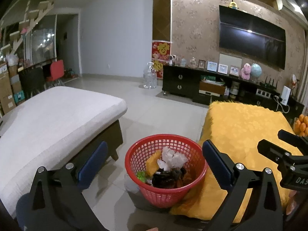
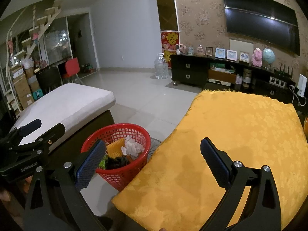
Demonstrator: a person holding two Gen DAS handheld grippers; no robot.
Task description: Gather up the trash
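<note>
- The table point(image 2: 240, 144), draped in a yellow patterned cloth, fills the right side of both views; its surface under the right tongs is bare cloth
- A low bench with a pale cushion point(image 1: 53, 119) stands across the tiled floor point(image 1: 154, 104) from it, on the left
- A dark TV point(image 1: 252, 38) hangs on the patterned wall above a long black cabinet point(image 1: 181, 84) lined with picture frames and a globe
- The red mesh basket point(image 1: 165, 165) sits on the floor between bench and table, its side touching the hanging edge of the cloth
- Inside the basket lie the trash pieces: crumpled white paper point(image 1: 173, 158), a yellow ribbed piece point(image 1: 153, 162), dark scraps point(image 1: 165, 179) and something green point(image 1: 141, 175)
- The left tongs point(image 1: 154, 163) are spread wide apart above the basket, gripping nothing
- The right tongs point(image 2: 152, 159) are likewise apart and empty, one finger over the basket rim, the other over the table
</note>
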